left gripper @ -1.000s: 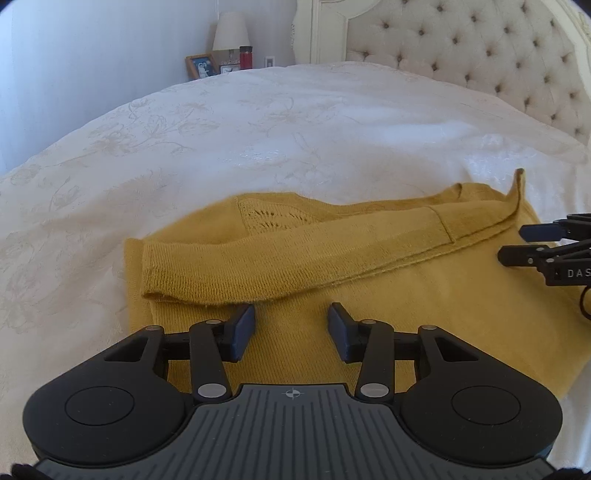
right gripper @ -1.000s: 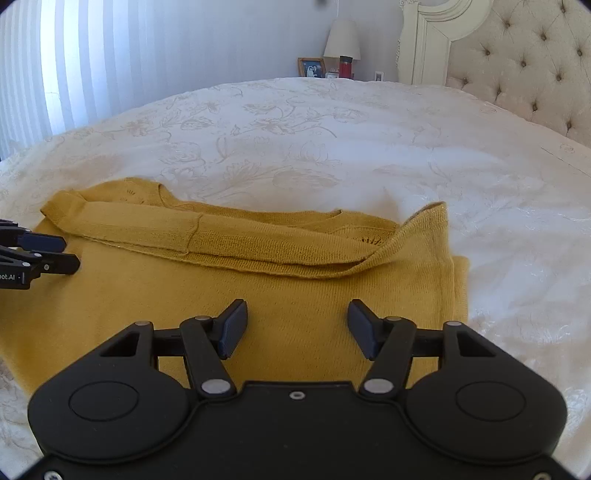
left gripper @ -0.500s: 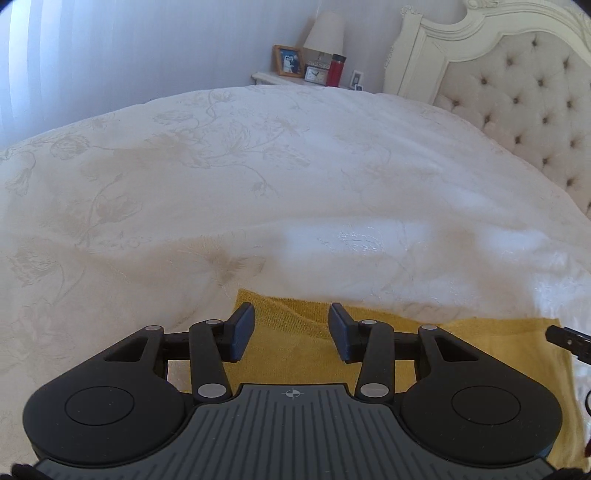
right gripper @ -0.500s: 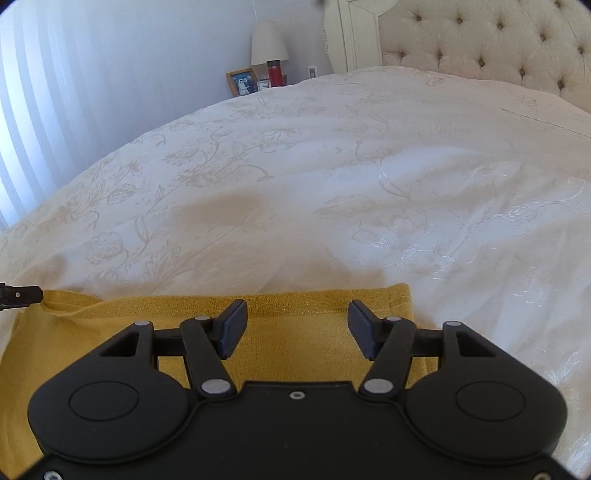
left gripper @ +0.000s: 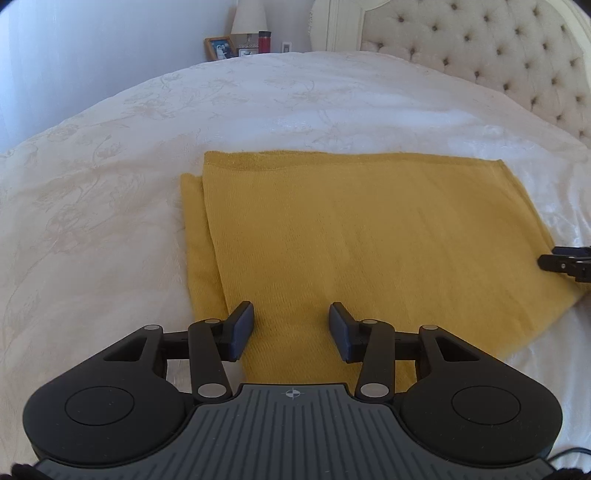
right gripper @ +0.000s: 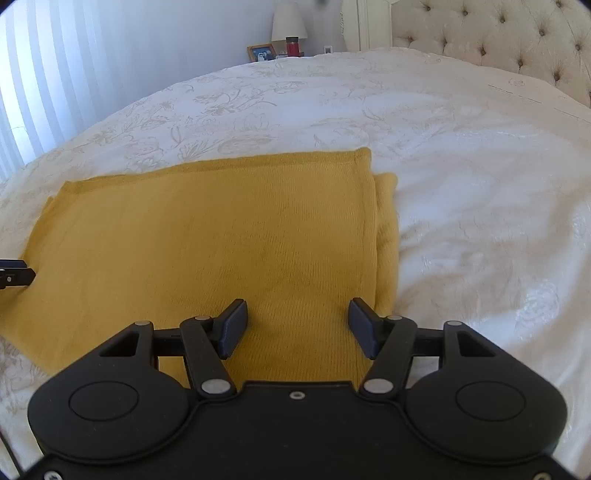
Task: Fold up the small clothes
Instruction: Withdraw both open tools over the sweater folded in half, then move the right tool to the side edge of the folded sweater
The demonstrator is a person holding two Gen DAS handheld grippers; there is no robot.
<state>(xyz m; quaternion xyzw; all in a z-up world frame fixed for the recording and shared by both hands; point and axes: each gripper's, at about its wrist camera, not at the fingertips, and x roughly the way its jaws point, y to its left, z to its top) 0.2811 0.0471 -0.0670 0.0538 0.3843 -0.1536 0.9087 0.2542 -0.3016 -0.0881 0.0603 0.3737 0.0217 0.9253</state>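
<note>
on the bed [left gripper: 332, 110], folded mustard sweater [left gripper: 369, 240]; left gripper [left gripper: 291, 330] and right gripper [right gripper: 297, 326] fingers released.

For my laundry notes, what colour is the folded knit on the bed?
Mustard yellow; the folded knit shows best in the left wrist view.

Mustard knit garment [left gripper: 369, 243] lies flat on bed, folded into a rectangle. Lower layer protrudes along both side edges.

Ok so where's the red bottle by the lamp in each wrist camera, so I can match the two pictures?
Left wrist view: the red bottle stands at top centre-left, beyond the bed, right of the photo frame.
Right wrist view: the red bottle is at top centre, under the lamp.
Shared landmark: the yellow sweater, folded flat on the bed.
</note>
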